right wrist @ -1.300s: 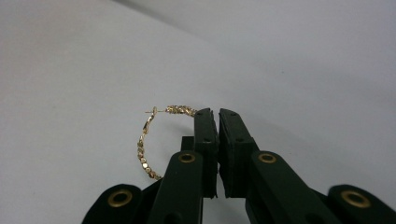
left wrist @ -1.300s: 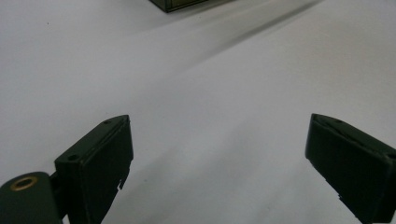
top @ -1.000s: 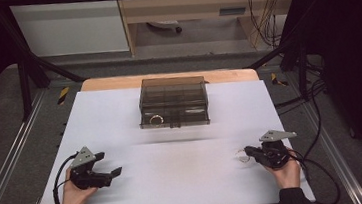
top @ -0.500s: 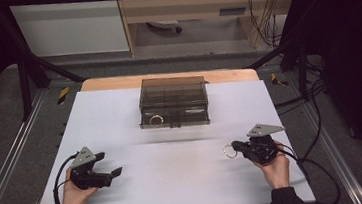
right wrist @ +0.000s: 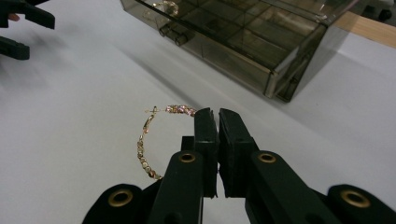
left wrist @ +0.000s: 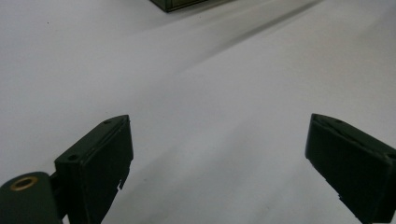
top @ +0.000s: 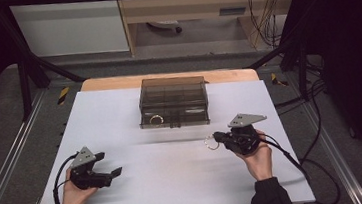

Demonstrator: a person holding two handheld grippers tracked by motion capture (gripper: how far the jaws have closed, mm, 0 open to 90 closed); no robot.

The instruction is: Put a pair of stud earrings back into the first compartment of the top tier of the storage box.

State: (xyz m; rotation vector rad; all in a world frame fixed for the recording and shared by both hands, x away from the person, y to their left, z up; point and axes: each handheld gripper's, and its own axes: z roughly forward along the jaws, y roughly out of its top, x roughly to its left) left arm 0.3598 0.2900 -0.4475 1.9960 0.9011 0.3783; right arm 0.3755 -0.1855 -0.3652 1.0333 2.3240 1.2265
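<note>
Right tool (right wrist: 217, 116), jaws pinched on thin gold beaded bracelet (right wrist: 148, 140) hanging off its left side above white table (top: 176, 178), sat right of smoky clear plastic compartment box (top: 173, 101), nearer it than wide-open, empty left tool (top: 106, 173).

Both grippers were black: the left gripper (top: 106, 175) and right gripper (top: 218, 137) each carried a grey three-cornered plate, brass-ringed screw holes, a trailing black cable. Dark sleeves (top: 267, 198) covered the forearms.
</note>
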